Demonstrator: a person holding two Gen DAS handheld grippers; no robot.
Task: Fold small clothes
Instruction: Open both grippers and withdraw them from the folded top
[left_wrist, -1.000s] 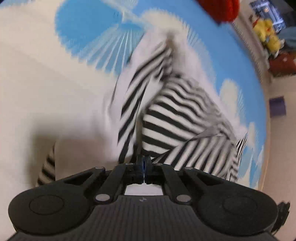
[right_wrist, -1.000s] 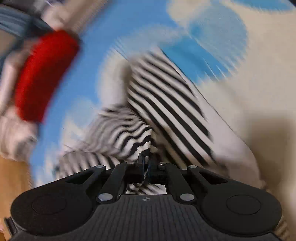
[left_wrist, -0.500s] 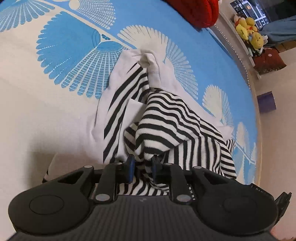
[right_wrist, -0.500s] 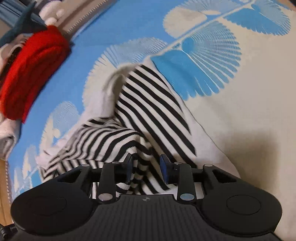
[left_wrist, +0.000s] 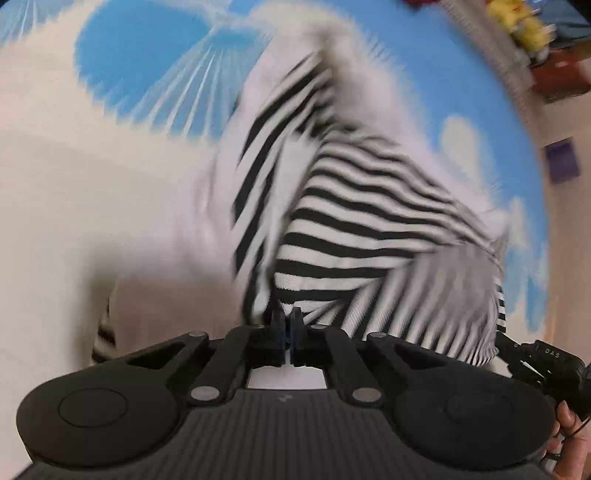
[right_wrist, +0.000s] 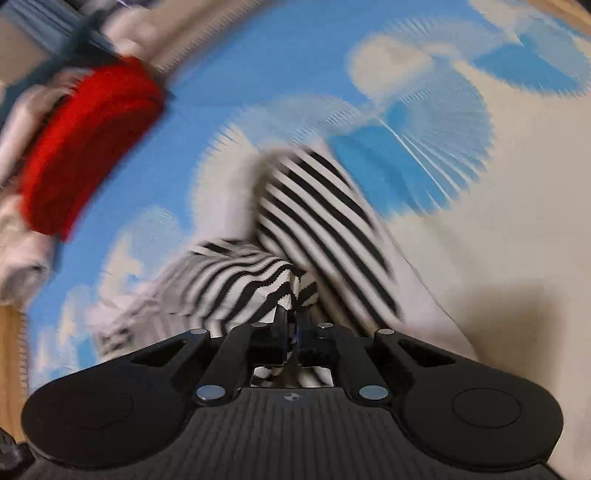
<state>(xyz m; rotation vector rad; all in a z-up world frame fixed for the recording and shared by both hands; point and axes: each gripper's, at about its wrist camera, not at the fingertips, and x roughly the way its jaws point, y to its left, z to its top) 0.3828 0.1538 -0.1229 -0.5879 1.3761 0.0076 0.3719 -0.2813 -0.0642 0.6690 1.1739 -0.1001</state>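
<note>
A black-and-white striped garment (left_wrist: 362, 229) with white panels lies bunched on a blue and cream patterned cloth (left_wrist: 147, 66). My left gripper (left_wrist: 287, 320) is shut on the near striped edge of it. In the right wrist view the same striped garment (right_wrist: 325, 221) runs away from me, and my right gripper (right_wrist: 291, 321) is shut on its near edge. Both views are motion-blurred.
A red folded knit (right_wrist: 88, 147) lies on a pile of pale clothes (right_wrist: 22, 258) at the left of the right wrist view. Yellow toys (left_wrist: 521, 22) and a purple box (left_wrist: 561, 162) stand beyond the cloth's far edge. The other handle (left_wrist: 546, 365) shows at lower right.
Half a second ago both grippers were open over the striped garment. Now both are shut on its near edge and are moving, so the views are blurred.
</note>
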